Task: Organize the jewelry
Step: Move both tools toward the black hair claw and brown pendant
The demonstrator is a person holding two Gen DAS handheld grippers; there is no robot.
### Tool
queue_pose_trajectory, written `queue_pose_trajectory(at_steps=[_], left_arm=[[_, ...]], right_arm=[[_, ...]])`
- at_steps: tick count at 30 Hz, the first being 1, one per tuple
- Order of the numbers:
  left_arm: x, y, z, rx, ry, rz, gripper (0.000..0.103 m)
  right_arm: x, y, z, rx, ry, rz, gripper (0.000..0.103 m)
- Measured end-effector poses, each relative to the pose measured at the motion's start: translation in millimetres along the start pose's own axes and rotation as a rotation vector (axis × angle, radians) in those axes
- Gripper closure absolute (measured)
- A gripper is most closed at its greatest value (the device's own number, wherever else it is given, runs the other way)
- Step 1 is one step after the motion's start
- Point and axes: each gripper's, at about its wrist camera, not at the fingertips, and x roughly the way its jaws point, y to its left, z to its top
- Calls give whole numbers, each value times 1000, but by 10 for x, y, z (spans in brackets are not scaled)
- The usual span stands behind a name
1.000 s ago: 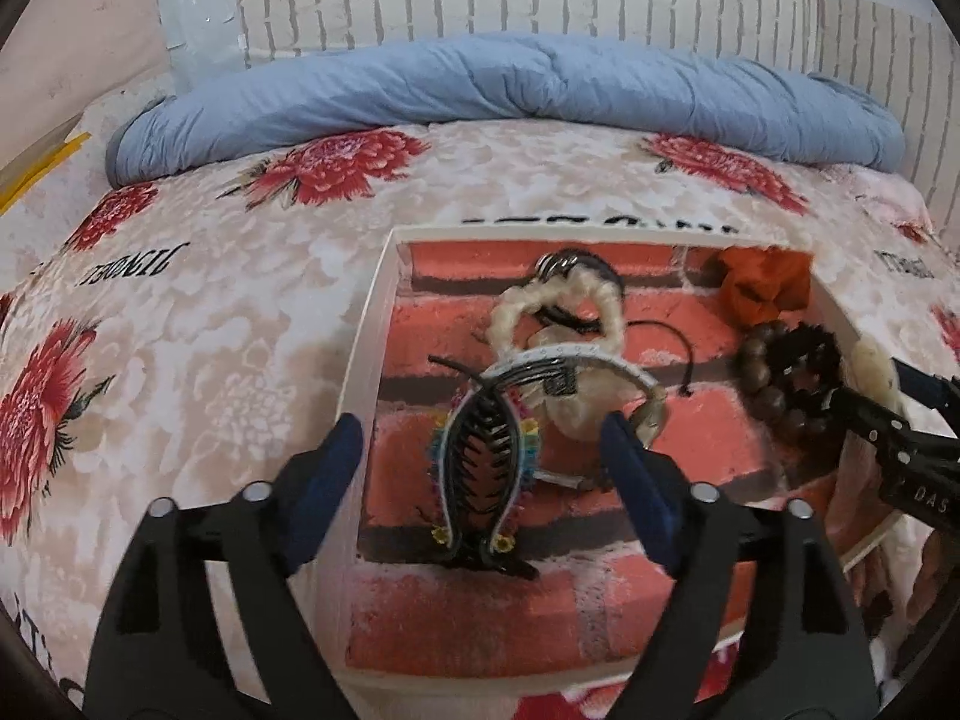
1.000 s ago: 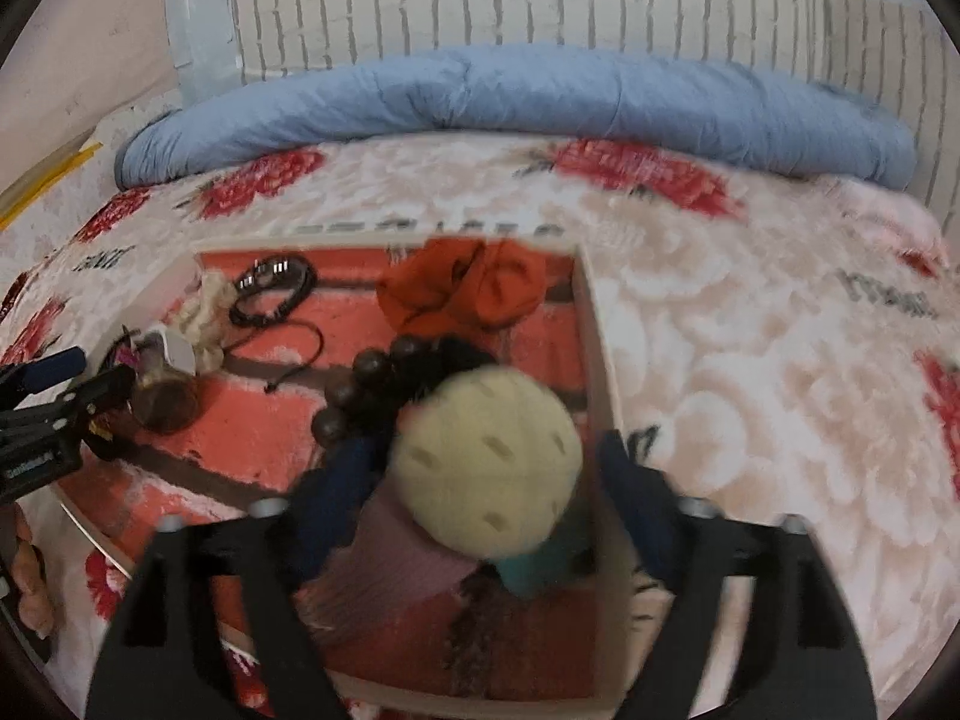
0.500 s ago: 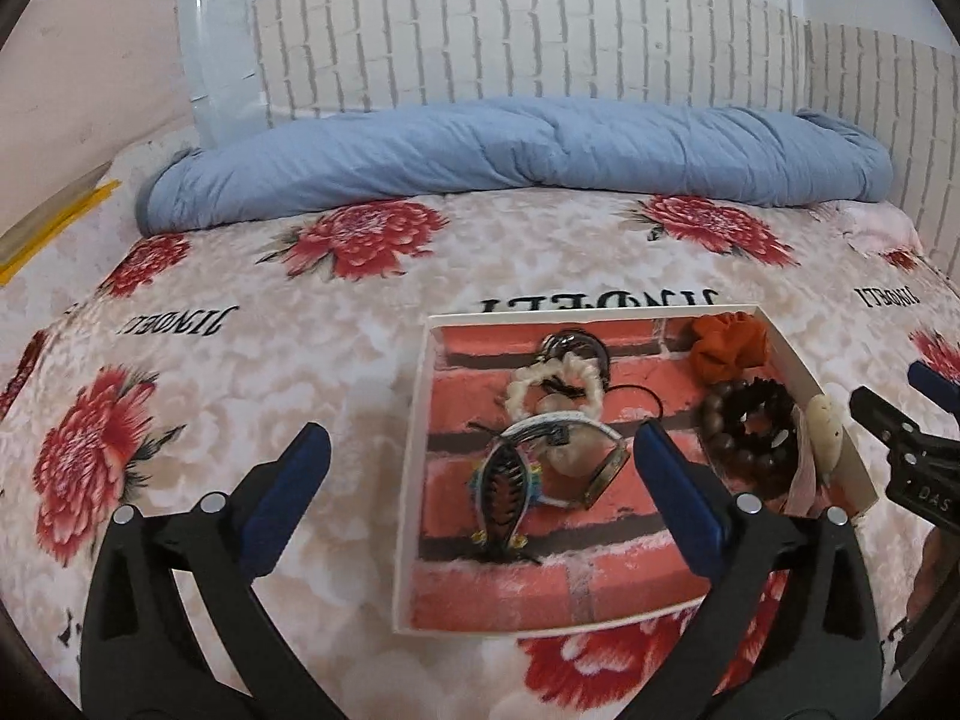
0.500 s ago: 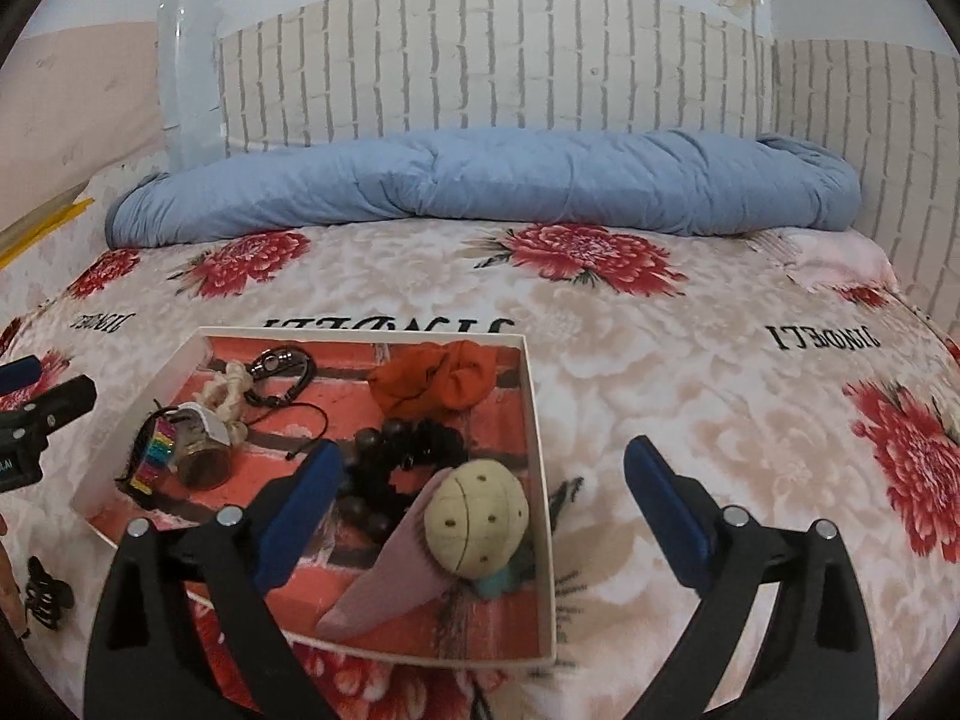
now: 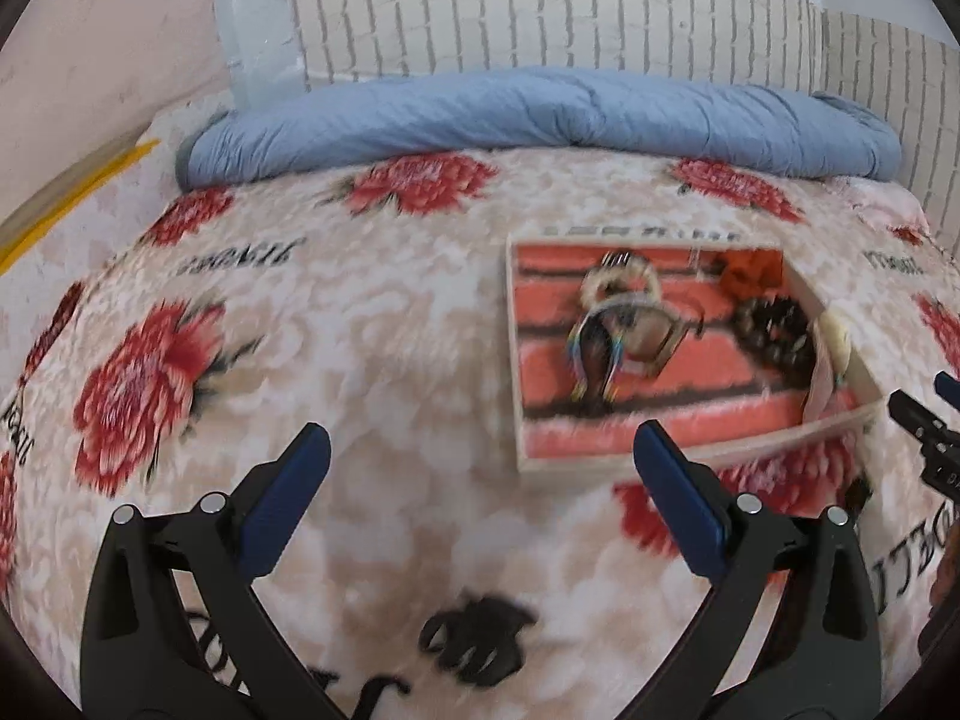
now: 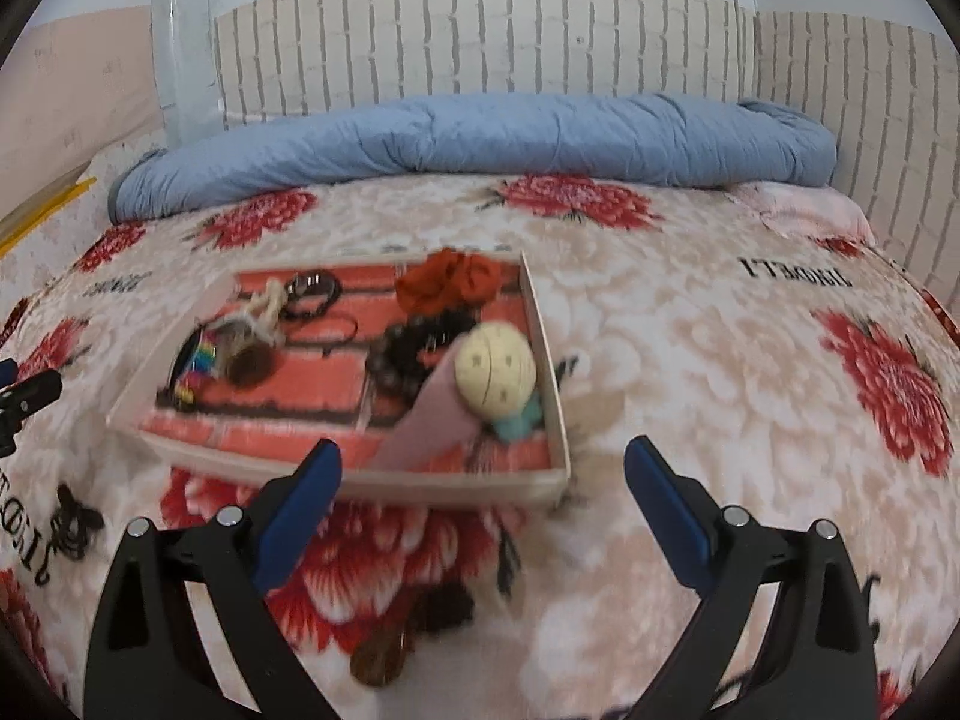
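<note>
A shallow tray with a red brick-print floor lies on the floral bedspread. It holds a colourful hair clip, a dark bead bracelet and an orange scrunchie. My left gripper hangs open and empty, short of the tray's near left corner. A black claw clip lies on the bedspread below it. In the right wrist view the tray also holds a cream ball on a pink cone. My right gripper is open and empty before the tray's near edge. A brown piece lies on the bedspread beneath it.
A rolled blue duvet lies across the far end of the bed, against a brick-pattern headboard. The other gripper's tip shows at the right edge and the left edge. Open bedspread stretches to the tray's right.
Both grippers have drawn back and up from the tray and their jaws have spread wider. The colourful clip and the cream ball, earlier between the fingers, now lie in the tray.
</note>
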Motion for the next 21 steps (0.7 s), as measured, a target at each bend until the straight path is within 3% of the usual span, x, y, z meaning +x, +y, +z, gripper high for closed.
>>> queue_pose_trajectory(at_steps=[12,17,21], left_arm=[[161,134,-598,13,87,20,5],[302,84,-709,53,111,55,5],[336,102,-724,48,116,40,5]], right_arm=[[37,87,-388,-7,74,-42,10],[157,83,-457,-2,107,-53,10],[233,98,-491,-2,127,-55,10]])
